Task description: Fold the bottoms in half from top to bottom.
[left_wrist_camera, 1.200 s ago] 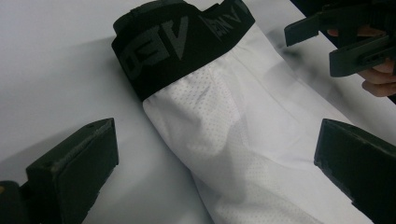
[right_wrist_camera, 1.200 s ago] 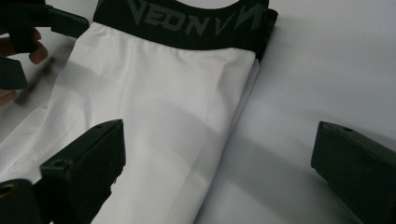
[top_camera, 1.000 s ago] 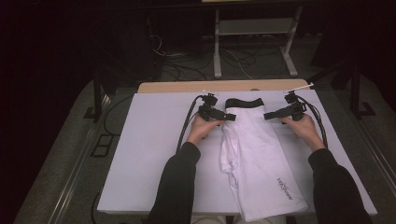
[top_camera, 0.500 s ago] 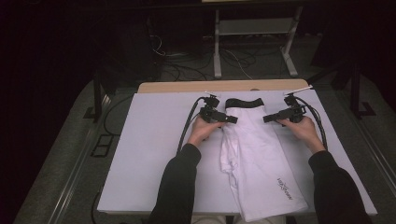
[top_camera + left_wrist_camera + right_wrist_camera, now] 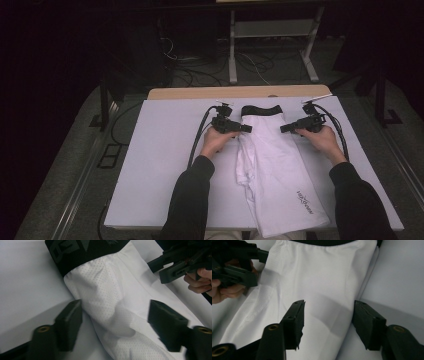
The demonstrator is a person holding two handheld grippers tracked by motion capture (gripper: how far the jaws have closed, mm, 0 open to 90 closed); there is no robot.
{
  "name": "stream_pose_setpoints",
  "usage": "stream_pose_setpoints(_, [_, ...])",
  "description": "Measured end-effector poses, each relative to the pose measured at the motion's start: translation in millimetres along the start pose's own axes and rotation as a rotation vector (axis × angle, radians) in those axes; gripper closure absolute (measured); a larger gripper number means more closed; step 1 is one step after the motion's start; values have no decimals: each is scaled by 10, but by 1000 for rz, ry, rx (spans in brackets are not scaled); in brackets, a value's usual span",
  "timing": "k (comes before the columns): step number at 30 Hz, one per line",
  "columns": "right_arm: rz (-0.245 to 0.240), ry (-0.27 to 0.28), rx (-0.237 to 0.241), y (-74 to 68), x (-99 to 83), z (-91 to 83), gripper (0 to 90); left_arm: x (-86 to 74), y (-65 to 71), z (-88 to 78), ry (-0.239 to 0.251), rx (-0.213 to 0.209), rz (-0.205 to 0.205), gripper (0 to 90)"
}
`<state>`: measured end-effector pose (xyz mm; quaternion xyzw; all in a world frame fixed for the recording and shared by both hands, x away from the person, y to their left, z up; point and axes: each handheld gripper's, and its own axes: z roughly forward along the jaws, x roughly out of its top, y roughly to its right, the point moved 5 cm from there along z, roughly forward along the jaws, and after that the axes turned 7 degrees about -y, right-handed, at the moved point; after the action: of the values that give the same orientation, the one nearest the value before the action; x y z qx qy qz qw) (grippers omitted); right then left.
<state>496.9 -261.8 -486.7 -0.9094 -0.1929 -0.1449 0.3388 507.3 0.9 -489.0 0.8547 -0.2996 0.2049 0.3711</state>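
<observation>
White tabletop (image 5: 165,165), frame centre: folded white mesh shorts with black waistband (image 5: 277,170). Left gripper (image 5: 245,128) and right gripper (image 5: 284,129) straddle the top edges, jaws half-open, just closing, nothing pinched yet. Next, probably: pinch both edges.

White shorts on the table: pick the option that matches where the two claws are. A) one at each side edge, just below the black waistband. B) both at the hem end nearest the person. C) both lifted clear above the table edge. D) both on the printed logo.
A: in the high view the left claw and the right claw flank the white shorts just below the black waistband.
</observation>
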Motion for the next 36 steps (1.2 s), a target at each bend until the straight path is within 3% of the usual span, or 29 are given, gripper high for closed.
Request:
stream_pose_setpoints(3, [6,1,2,-9,-1,17,484,-6,2,16,-10,2,-2,406])
stream_pose_setpoints(8, [16,-9,-13,-35,-2,57,640,-11,6,35,-20,3,-13,553])
stream_pose_setpoints(12, [3,-17,-84,-85,10,92,715,-16,1,38,-27,8,-18,641])
stream_pose_setpoints(15, [3,-29,-137,-118,9,109,820,-21,-2,39,-31,12,-21,676])
stream_pose_setpoints(17, [10,-28,-154,-117,4,114,859,-23,-7,45,-32,18,-24,710])
stream_pose_setpoints(22, [32,-7,-136,-104,-10,108,879,-25,-10,60,-37,44,-28,826])
stream_pose_setpoints(24, [48,15,-95,-90,-21,100,881,-28,3,62,-46,51,-17,860])
stream_pose_setpoints(31, [84,101,43,-67,-45,-2,883,-11,29,10,-30,46,-22,872])
stream_pose_setpoints(36, [74,138,85,-131,-45,-89,883,1,97,-55,-17,50,-12,872])
